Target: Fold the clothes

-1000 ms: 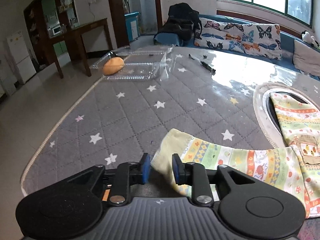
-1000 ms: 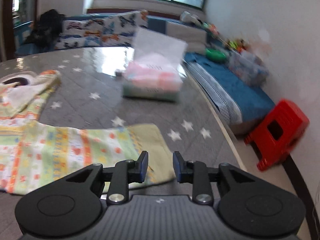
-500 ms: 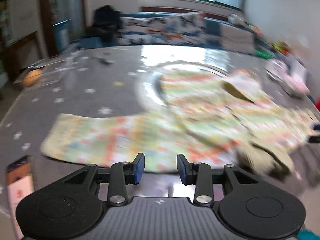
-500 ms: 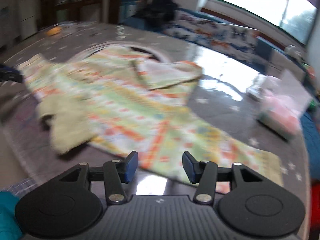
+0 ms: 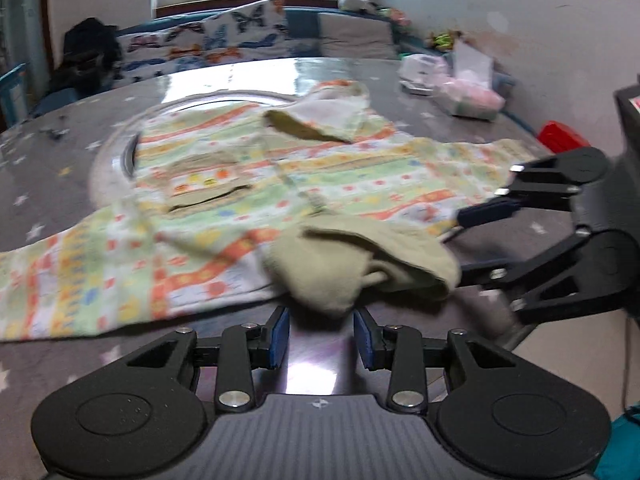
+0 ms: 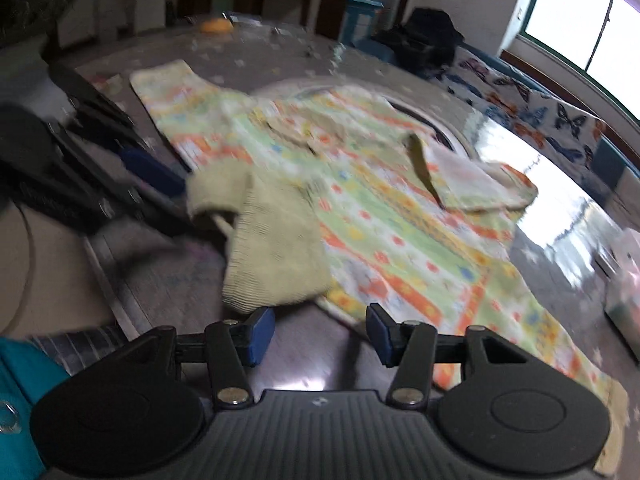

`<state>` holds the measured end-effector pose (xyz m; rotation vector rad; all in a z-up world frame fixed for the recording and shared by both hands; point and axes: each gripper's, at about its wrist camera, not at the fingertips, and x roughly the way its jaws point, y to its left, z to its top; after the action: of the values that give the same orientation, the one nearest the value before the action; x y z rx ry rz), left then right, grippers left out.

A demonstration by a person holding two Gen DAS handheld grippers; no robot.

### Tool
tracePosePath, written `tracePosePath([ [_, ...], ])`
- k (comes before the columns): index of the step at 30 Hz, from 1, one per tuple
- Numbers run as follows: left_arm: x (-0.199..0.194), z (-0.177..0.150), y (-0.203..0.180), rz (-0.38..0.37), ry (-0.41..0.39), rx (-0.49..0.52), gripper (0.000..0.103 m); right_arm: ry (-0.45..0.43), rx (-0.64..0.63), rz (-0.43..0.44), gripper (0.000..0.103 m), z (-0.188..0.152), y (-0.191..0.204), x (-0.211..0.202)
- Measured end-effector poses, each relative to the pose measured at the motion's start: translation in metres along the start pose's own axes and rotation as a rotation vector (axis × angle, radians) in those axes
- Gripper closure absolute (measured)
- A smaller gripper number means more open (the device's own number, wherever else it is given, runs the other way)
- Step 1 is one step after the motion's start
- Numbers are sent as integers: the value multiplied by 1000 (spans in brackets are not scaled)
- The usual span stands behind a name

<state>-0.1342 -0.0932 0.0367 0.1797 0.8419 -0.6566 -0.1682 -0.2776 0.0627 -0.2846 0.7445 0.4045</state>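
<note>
Garment (image 5: 280, 184): your striped, patterned top lies spread on the grey starred table (image 5: 48, 168), olive hem bunched near the edge.
Left gripper (image 5: 320, 338): fingers apart, empty, just before the hem.
Right gripper (image 6: 316, 334): fingers apart, empty.
Nearby: tissue box (image 5: 472, 96), well apart.

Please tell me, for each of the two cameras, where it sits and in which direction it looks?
Left wrist: on the left gripper, facing the window across the patterned green-and-orange garment; the right gripper enters at right.
Right wrist: on the right gripper, facing across the garment's plain olive ribbed hem toward the orange fruit; the left gripper and a teal sleeve show at left.
Shared: garment, grey star-patterned table cover, butterfly cushions.
</note>
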Motion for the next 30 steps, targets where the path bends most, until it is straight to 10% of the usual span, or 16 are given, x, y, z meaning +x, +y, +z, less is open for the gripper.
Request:
tracePosePath([
  [8,-35,30,31,-7,-215,-120,56,-124,108,16,43,21,-21,-16],
  [16,-20,25,53,82,-113,-161,56,-50,107,18,43,13,-22,0],
  [30,28,8,24,16,-55,-98,55,142,31,32,43,10,8,51],
])
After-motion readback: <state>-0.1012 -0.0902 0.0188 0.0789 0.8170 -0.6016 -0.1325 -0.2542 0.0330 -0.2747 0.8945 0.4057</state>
